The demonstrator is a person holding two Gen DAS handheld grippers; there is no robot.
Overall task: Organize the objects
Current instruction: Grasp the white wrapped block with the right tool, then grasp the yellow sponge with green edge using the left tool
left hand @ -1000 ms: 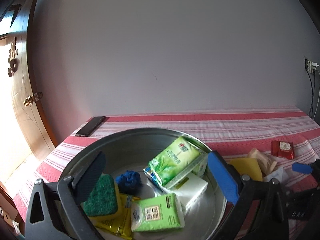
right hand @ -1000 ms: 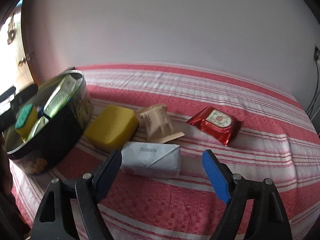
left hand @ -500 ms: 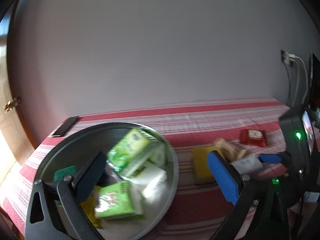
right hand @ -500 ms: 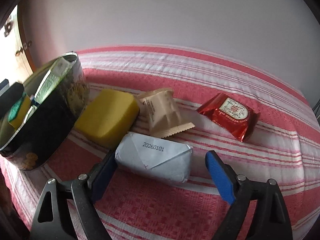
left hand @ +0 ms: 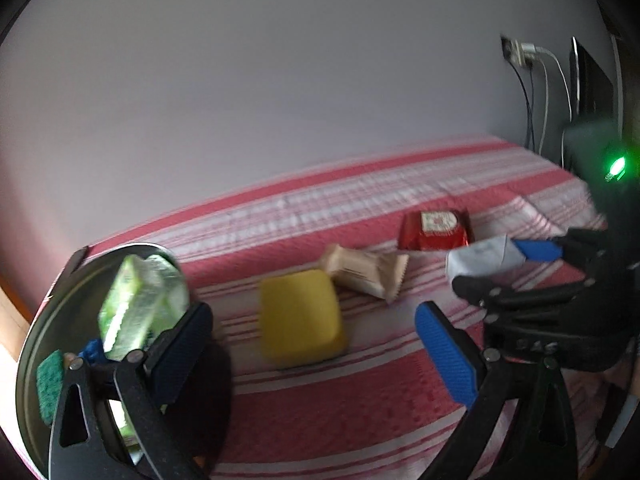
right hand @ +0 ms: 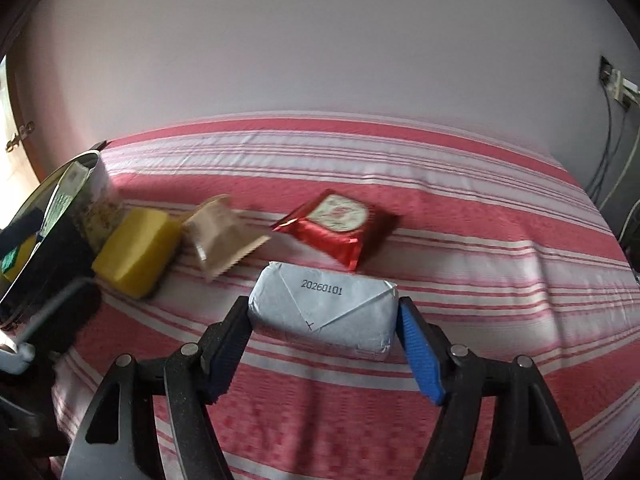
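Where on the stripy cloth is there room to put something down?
The far part of the cloth, between the wall and the red packet, is bare. So is the near strip in front of the yellow sponge. It is crowded in the middle: sponge, beige packet, red packet and white packet lie close beside the metal tin.

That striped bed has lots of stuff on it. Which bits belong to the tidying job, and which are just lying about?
Part of the job:
- white packet, between the right gripper's closing jaws
- yellow sponge
- beige packet
- red packet
- round tin, already holding items
- left gripper, open

Just lying about:
- wall charger and cables
- door
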